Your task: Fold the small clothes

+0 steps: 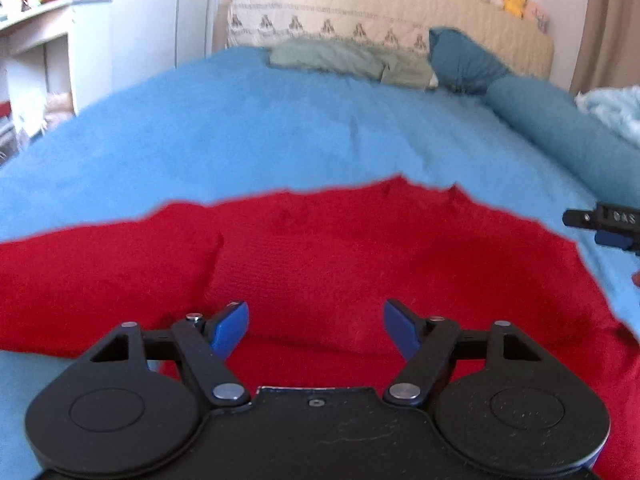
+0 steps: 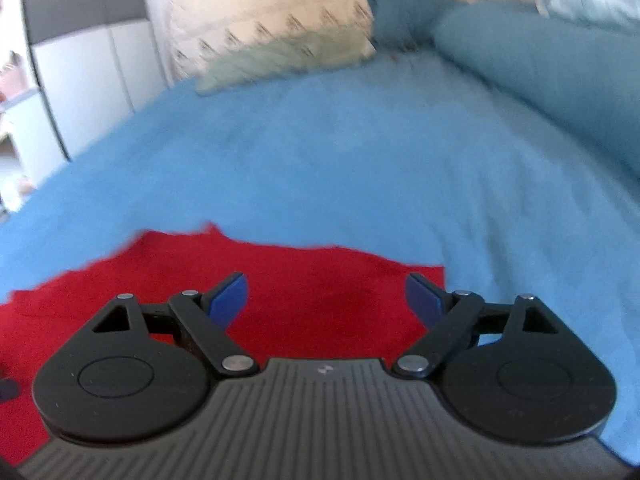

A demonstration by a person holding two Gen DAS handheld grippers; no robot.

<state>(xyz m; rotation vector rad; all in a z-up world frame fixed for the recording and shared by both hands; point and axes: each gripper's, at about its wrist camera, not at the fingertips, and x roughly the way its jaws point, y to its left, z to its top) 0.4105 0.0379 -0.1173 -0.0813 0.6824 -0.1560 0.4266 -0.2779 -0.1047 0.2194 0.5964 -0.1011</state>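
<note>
A red knit garment [image 1: 320, 264] lies spread on the blue bedspread [image 1: 280, 128]. My left gripper [image 1: 316, 326] is open and empty, hovering just over the garment's near middle. My right gripper [image 2: 326, 300] is open and empty over the garment's right part [image 2: 320, 292], near its right edge. The right gripper's tip also shows at the right edge of the left wrist view [image 1: 608, 226], beside the garment. The right wrist view is blurred.
A green-grey cloth [image 1: 344, 60] and teal pillows [image 1: 532, 108] lie at the head of the bed. A cream headboard [image 1: 360, 12] with plush toys stands behind. White shelves [image 1: 40, 60] and a wardrobe stand left of the bed.
</note>
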